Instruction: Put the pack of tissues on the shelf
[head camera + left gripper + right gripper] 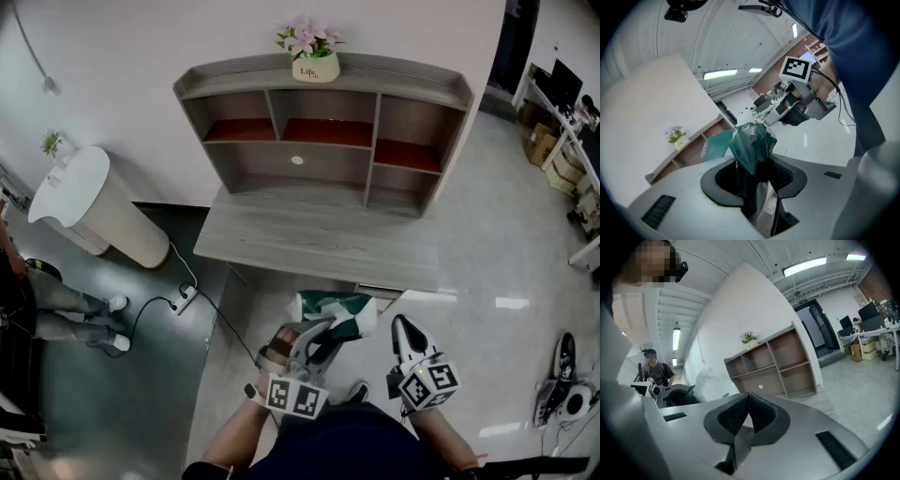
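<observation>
**R:** Grippers first, nearest the lens. Count?

**K:** Two. Left gripper (319,337) sits at 6 o'clock in the head view. Right gripper (405,328) is near it, toward 5 o'clock. One marker cube (293,397) on each.

**R:** Left jaws?

**K:** Almost together, pads pinching the green wrapper of the pack of tissues (339,312). One pack, green and white, sticking out past the jaw tips. It is held over the floor, just short of the desktop (319,239) edge and apart from the shelf.

**R:** Right jaws?

**K:** Pressed together, nothing between them.

**R:** Room, left to right.

**K:** 9 o'clock: one person's legs (66,309), two white shoes. 10 o'clock: one white drum (89,202), one small green plant (52,142) just beside it. 8 o'clock: one power strip (186,295) on the floor. 12 o'clock: one shelf (323,131) standing on the desktop.

**R:** Compartments?

**K:** Five. Two small ones at upper left, one wide one under them, two stacked at right. Three have red floors.

**R:** Containers?

**K:** One pot (316,67) on the shelf's top board, holding pink flowers (309,37).
</observation>
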